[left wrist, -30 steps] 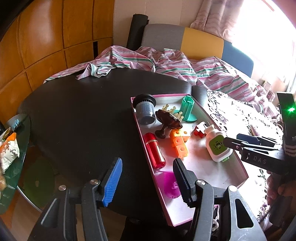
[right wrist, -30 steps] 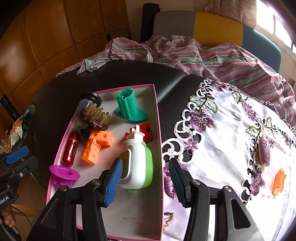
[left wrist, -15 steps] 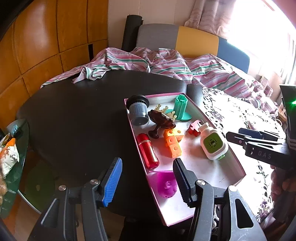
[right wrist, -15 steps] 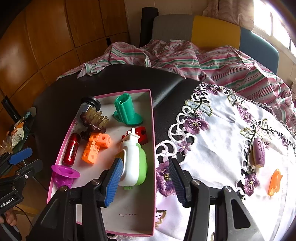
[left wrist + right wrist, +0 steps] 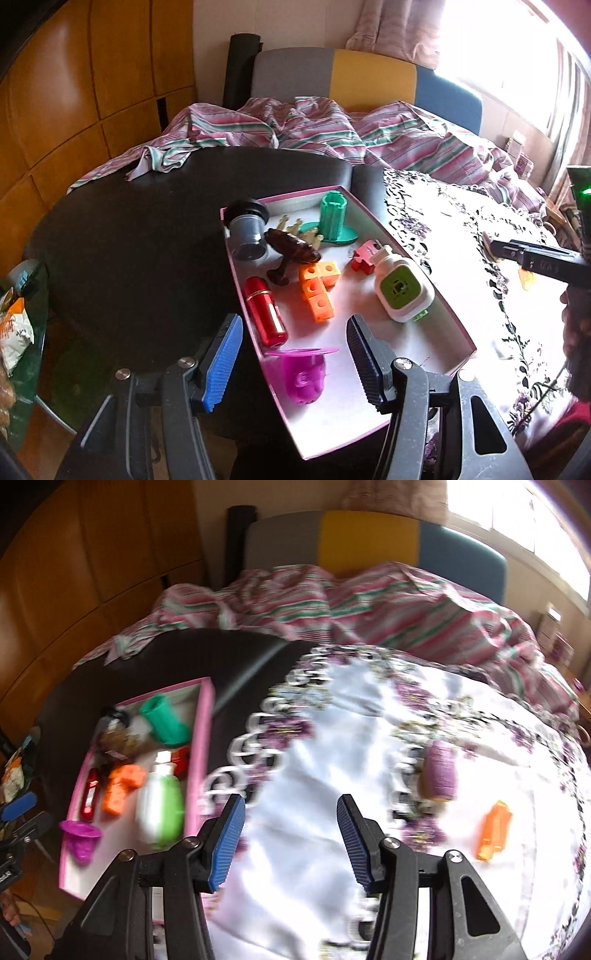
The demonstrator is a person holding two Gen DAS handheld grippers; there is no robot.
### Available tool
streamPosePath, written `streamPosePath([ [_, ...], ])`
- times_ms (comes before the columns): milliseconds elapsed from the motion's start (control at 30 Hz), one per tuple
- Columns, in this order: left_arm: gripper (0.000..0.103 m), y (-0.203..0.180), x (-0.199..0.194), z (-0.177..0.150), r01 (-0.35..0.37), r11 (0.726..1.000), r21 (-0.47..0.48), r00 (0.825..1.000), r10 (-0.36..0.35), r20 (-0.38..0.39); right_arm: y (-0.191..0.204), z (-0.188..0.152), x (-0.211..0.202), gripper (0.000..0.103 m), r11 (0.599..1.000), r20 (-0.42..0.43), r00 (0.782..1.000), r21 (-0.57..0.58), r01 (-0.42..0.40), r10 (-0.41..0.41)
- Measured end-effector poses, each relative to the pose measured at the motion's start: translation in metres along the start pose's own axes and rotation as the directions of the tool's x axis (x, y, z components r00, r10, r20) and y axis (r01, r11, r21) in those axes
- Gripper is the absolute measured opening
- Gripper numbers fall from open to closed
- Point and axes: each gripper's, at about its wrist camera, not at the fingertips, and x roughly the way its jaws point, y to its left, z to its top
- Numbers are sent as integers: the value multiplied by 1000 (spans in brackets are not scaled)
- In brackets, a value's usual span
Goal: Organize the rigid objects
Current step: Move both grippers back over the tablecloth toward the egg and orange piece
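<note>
A pink-rimmed tray [image 5: 391,236] lies on the dark table and holds a grey capped cylinder [image 5: 247,236], a brown brush [image 5: 291,251], a green stand [image 5: 334,221], orange cubes [image 5: 317,288], a red cylinder [image 5: 266,314], a white-and-green bottle [image 5: 400,291] and a magenta cup [image 5: 304,373]. My left gripper [image 5: 293,356] is open. The tray's near left rim and the magenta cup lie between its fingers, untouched. My right gripper [image 5: 291,830] hangs open and empty over the white embroidered cloth [image 5: 332,746]. A purple object [image 5: 439,771] and an orange piece [image 5: 495,830] lie on the cloth to its right.
A striped pink blanket [image 5: 332,136] is heaped along the table's far side before a grey, yellow and blue chair back [image 5: 369,77]. Wooden panels [image 5: 92,92] fill the left. A snack bag [image 5: 11,328] lies on a low glass shelf at the left. The right wrist view is blurred.
My right gripper has swung right, from over the white-and-green bottle in the tray to over the embroidered cloth. The left gripper has shifted a little along the tray's near rim.
</note>
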Motion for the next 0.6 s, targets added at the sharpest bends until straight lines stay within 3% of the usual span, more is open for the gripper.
streamPosePath([
  [133,60,-11,0,4,8,1000,28,1000,-9,2,-48,0,-2,52,991,9,995,92,100,-102],
  [267,60,-24,3,14,26,998,53,1000,-26,2,-106,-8,-5,52,941,26,974,265,209,-224],
  [400,60,-41,4,29,86,994,66,996,-87,2,-168,-33,-10,52,835,17,952,485,259,-305],
  [500,60,-61,7,40,136,986,95,991,-136,-4,-207,-50,-15,52,727,-21,958,647,230,-284],
  [600,62,-91,16,50,197,970,139,980,-194,-33,-224,-57,-23,52,671,-20,961,712,206,-274],
])
